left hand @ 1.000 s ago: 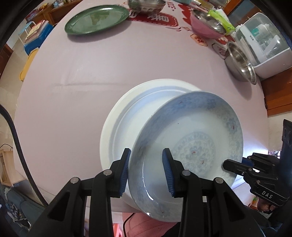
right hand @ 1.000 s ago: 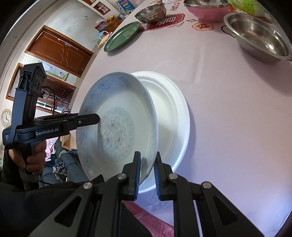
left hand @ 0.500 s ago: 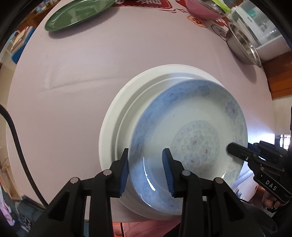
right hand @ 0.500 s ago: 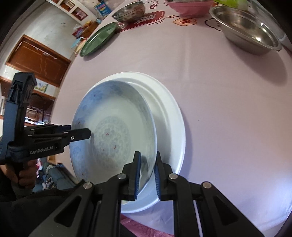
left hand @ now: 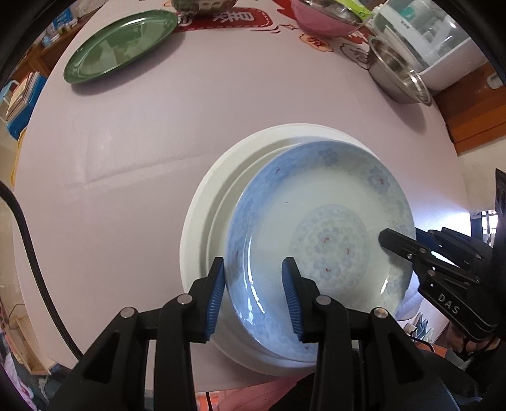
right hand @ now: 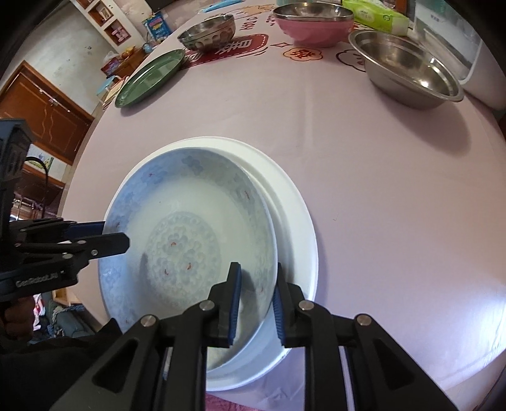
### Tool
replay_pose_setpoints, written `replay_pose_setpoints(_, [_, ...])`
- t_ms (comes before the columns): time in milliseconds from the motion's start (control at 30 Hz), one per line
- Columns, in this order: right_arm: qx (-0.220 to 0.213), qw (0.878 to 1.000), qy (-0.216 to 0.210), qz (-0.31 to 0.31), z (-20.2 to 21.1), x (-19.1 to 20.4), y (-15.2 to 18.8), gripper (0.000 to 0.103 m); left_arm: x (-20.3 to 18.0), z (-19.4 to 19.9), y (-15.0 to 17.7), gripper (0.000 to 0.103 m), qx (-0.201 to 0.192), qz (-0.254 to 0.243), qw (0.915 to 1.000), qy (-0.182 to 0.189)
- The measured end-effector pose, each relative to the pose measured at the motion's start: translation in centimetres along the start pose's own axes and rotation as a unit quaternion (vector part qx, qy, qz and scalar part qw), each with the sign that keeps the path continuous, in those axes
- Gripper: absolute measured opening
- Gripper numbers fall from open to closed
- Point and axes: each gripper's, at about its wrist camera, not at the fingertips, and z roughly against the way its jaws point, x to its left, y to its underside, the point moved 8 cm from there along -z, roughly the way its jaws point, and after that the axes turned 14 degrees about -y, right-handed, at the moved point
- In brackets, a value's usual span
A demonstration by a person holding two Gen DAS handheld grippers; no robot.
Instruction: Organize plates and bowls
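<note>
- Fingers of the left gripper [left hand: 253, 295] straddle the near rim of the blue plate [left hand: 319, 253] in the left wrist view, one blue pad outside it, the other inside the bowl of the plate; the outer pad [left hand: 216, 295] lies against the rim, while the inner one seems to stand off it, so whether they truly clamp it I cannot tell.
- From that camera, the blue plate sits inside the white plate [left hand: 202, 221], shifted toward 3 o'clock, so a white crescent shows on the 9 o'clock side; it looks set down to start a stack.
- At 3 o'clock the right gripper [left hand: 392, 242] reaches over the opposite rim, so each edge has its own support.
- Far across the table [left hand: 158, 126], the green plate [left hand: 120, 60] lies at 11 o'clock and a steel bowl [left hand: 398, 79] at 1 o'clock, both yet to be sorted.
- Right wrist view: the right gripper [right hand: 254, 298] has just been opening its jaws, with the blue plate [right hand: 189, 243] rim between them; a gap shows at each pad, so it is letting go, probably because the plate now rests on the white plate [right hand: 300, 227].
- At 9 o'clock the left gripper [right hand: 114, 238] crosses the far rim.
- The pink bowl [right hand: 313, 28] and a second steel bowl [right hand: 207, 33] wait at 12 o'clock.
</note>
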Motion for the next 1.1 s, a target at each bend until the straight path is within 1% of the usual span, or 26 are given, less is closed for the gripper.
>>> replay_pose_setpoints(133, [-0.009, 1.000, 0.026, 0.011, -0.7, 1.4, -0.1, 0.025, 0.2, 0.7, 0.0, 0.036, -0.021, -0.001, 0.9998, 0.006])
replay_pose_setpoints(233, [-0.016, 0.999, 0.042, 0.024, -0.5, 1.9, 0.0, 0.033, 0.8, 1.4, 0.2, 0.036, -0.041, 0.004, 0.9991, 0.009])
replay_pose_setpoints(367, [-0.051, 0.996, 0.058, 0.050, 0.6, 2.8, -0.4, 0.043, 0.2, 2.9, 0.1, 0.036, -0.077, 0.008, 0.9968, 0.021])
replay_pose_setpoints(400, [-0.062, 0.995, 0.058, 0.057, 1.0, 3.1, -0.6, 0.046, 0.2, 3.4, 0.2, 0.036, -0.091, 0.009, 0.9956, 0.021])
replay_pose_setpoints(467, [-0.083, 0.992, 0.057, 0.071, 1.7, 3.7, -0.9, 0.049, 0.7, 4.1, 0.3, 0.036, -0.107, 0.012, 0.9940, 0.018])
replay_pose_setpoints(567, [-0.105, 0.989, 0.051, 0.096, 2.5, 4.7, -1.3, 0.050, 1.0, 5.3, 0.7, 0.036, -0.128, 0.026, 0.9914, 0.008])
replay_pose_setpoints(700, [-0.111, 0.985, 0.039, 0.129, 2.8, 5.7, -1.9, 0.050, 2.2, 6.8, 1.6, 0.038, -0.146, 0.053, 0.9878, -0.014])
replay_pose_setpoints(733, [-0.112, 0.984, 0.035, 0.137, 3.0, 5.8, -2.1, 0.050, 2.5, 7.1, 1.9, 0.040, -0.148, 0.059, 0.9870, -0.018])
replay_pose_setpoints(800, [-0.115, 0.982, 0.029, 0.150, 3.7, 6.1, -2.2, 0.050, 3.1, 7.6, 2.3, 0.048, -0.150, 0.079, 0.9849, -0.036])
replay_pose_setpoints(900, [-0.123, 0.979, 0.012, 0.163, 4.8, 6.4, -2.8, 0.050, 3.4, 8.4, 2.6, 0.049, -0.148, 0.109, 0.9811, -0.060])
replay_pose_setpoints(933, [-0.127, 0.977, 0.008, 0.169, 5.2, 6.5, -3.0, 0.050, 3.6, 8.8, 2.6, 0.049, -0.150, 0.119, 0.9795, -0.064])
replay_pose_setpoints(1000, [-0.137, 0.974, 0.003, 0.179, 6.2, 6.4, -3.4, 0.050, 3.9, 9.7, 2.7, 0.054, -0.158, 0.138, 0.9752, -0.071])
replay_pose_setpoints(1100, [-0.153, 0.972, -0.006, 0.179, 7.4, 5.8, -3.9, 0.050, 4.1, 10.7, 2.7, 0.055, -0.169, 0.164, 0.9684, -0.081])
